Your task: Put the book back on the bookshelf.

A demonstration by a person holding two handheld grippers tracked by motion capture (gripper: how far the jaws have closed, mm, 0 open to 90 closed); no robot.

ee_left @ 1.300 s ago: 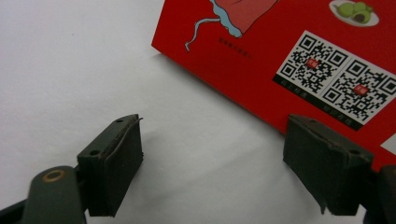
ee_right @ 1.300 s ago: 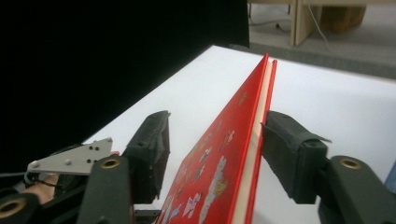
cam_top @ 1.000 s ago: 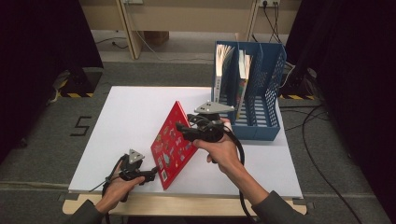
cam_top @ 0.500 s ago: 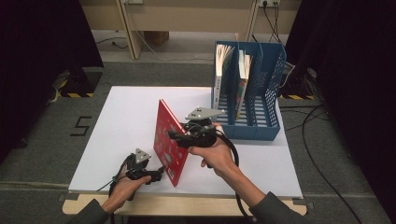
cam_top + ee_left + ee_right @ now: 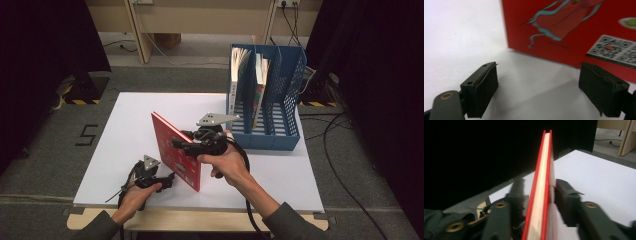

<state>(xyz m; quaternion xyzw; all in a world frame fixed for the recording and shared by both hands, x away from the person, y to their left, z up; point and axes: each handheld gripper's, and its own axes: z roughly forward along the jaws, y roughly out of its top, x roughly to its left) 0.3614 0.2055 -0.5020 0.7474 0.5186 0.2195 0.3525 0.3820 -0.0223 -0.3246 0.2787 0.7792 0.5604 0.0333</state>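
High view: a red book (image 5: 176,156) stands upright on its lower edge on the white counter (image 5: 135,120), in front of the blue file rack (image 5: 265,95) and a little to its left, nearer the person. The right tongs (image 5: 182,142) grip the book at its right-hand edge, on the rack's side, about halfway up. In the right gripper view the book's page edge (image 5: 541,195) runs straight up between the two jaws, one on each cover, pressed against it; their grip has just been easing slightly, with the book between them. The left tongs (image 5: 167,181) lie low on the counter on the side of the book away from the rack, pointing at the cover's lower part. In the left gripper view these tongs (image 5: 539,93) stand wide, nothing between them, after closing a touch; the cover (image 5: 574,30) with its printed figure and square codes rises just beyond the jaw tips, apart from them.
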